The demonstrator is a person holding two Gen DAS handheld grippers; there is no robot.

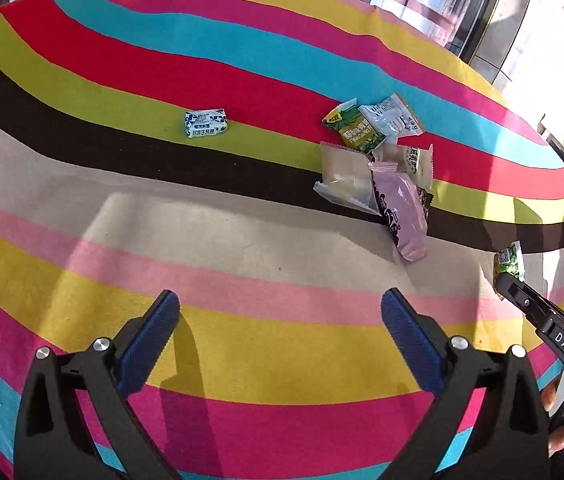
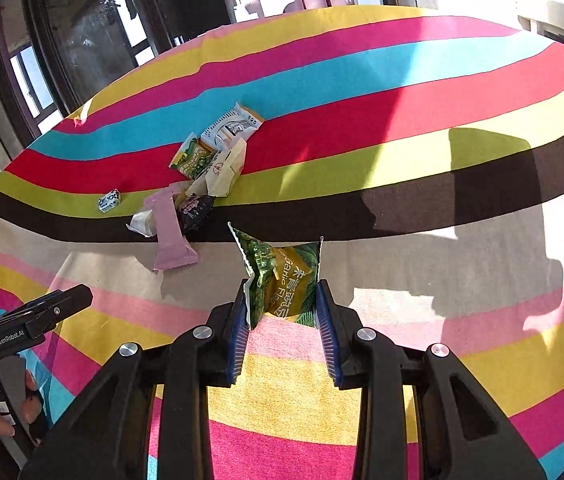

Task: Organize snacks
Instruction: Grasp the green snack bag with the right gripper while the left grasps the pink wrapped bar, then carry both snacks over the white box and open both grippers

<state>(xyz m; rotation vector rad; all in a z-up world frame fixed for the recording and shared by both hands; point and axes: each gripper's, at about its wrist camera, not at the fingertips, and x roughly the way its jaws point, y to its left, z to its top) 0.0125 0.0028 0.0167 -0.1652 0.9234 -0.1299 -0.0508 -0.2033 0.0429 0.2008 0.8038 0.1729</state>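
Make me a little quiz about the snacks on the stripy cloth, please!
1. True or false: the right gripper is shut on the green pea packet.
2. Which snack lies alone, away from the pile? A) blue-and-white candy B) pink packet C) beige packet
3. Fill in: the left gripper is ____ and holds nothing.

Key: 1 true; 2 A; 3 open.
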